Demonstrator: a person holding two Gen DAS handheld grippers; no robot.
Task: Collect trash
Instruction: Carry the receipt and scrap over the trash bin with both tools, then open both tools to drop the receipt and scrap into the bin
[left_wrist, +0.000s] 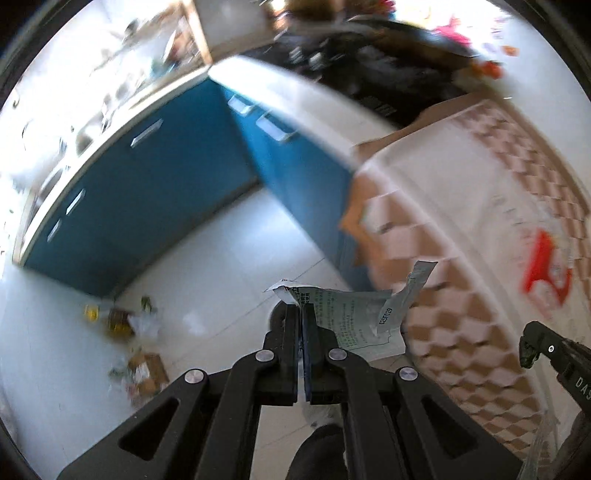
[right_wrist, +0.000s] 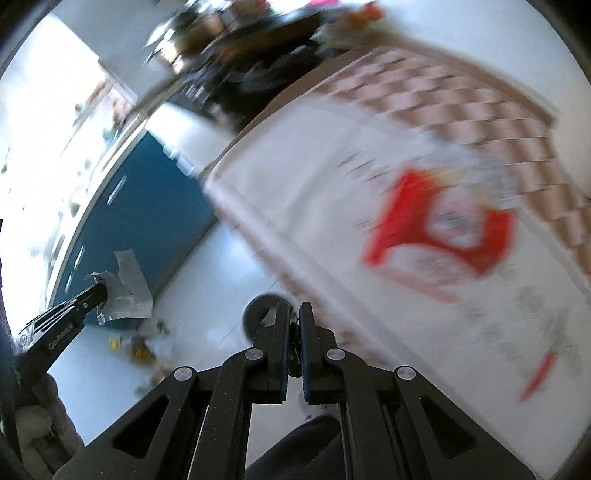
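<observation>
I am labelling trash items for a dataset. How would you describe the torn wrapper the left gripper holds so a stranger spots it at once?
Start at the blue cabinets and come down to the left gripper in the foreground. Pinched between its fingers is the torn wrapper: pale, flat, covered in small print, held off the floor, unlike the yellow-brown litter pile.

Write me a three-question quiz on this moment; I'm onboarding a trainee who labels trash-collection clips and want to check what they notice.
1. True or false: the left gripper is shut on a torn wrapper.
2. Where does the remaining trash pile lie? A) on the counter B) on the floor at the foot of the blue cabinets C) on top of the printed box
3. Fill in: the right gripper pinches a small ___ scrap.

Key: 1 true. 2 B. 3 dark; it is too small to identify further.
</observation>
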